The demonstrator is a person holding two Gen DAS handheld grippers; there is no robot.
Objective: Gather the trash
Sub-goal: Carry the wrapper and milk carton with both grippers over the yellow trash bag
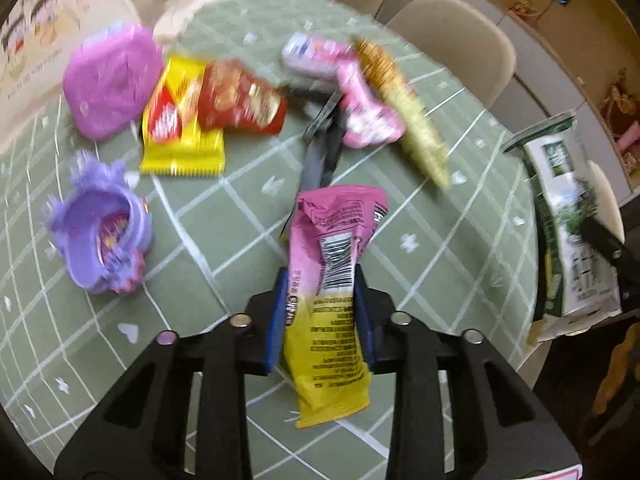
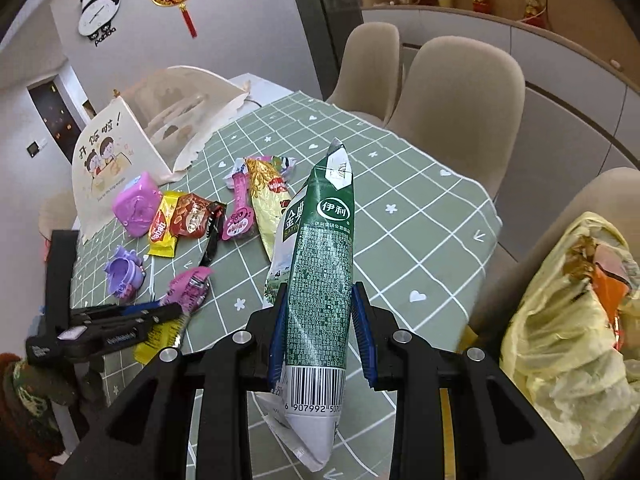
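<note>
A pink and yellow wrapper [image 1: 334, 288] sits pinched between the blue pads of the left gripper [image 1: 320, 292], lifted above the green checked tablecloth [image 1: 460, 216]. The right gripper [image 2: 320, 312] clamps a flattened green and white milk pouch [image 2: 320, 280], held upright over the table's near edge. More trash lies on the cloth farther back: a yellow wrapper [image 1: 180, 128] overlapped by a red packet [image 1: 240, 98], a pink wrapper [image 1: 360, 108] touching a gold wrapper [image 1: 408, 108], and a black wrapper [image 1: 320, 140] between them. A pink plastic case [image 1: 112, 84] and a purple toy [image 1: 96, 236] lie to the left. A yellow bag [image 2: 568, 320] stuffed with trash rests on a beige chair [image 2: 592, 200] at the right.
</note>
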